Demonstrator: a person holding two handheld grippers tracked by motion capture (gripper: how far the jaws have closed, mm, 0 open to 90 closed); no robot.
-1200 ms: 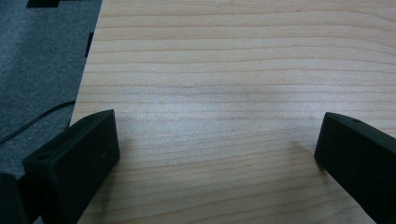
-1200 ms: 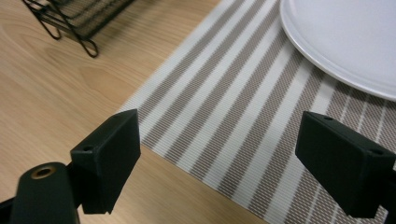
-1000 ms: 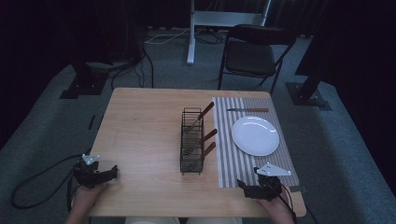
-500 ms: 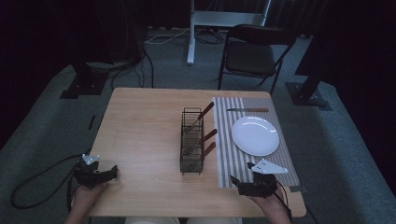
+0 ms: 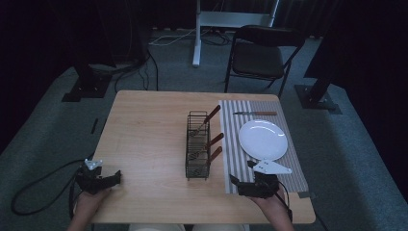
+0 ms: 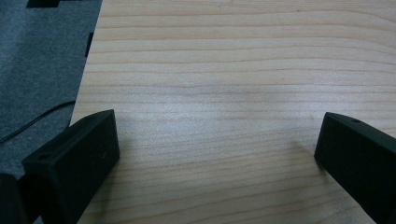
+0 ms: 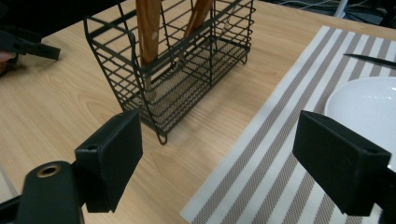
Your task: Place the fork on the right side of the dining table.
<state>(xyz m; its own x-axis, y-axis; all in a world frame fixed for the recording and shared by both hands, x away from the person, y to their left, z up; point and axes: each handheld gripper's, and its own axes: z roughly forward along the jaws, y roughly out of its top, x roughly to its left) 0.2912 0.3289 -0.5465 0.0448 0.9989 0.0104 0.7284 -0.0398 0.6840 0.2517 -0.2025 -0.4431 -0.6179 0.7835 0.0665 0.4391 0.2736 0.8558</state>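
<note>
3 wooden-handled utensils (image 5: 211, 131) stand tilted in the black wire caddy (image 5: 197, 145) at mid-table, handles leaning toward the striped placemat (image 5: 235, 159) and white plate (image 5: 263, 139). From my right gripper (image 5: 246, 185) the caddy lies just ahead and left, far nearer than from my left gripper (image 5: 103, 179) at the table's (image 5: 144, 125) near-left edge. I see both grippers wide open, holding nothing.

Dim room on my feed, dark surround; table (image 5: 154, 139) evenly lit from above (soft shadows), close jaws slightly blurred.
</note>
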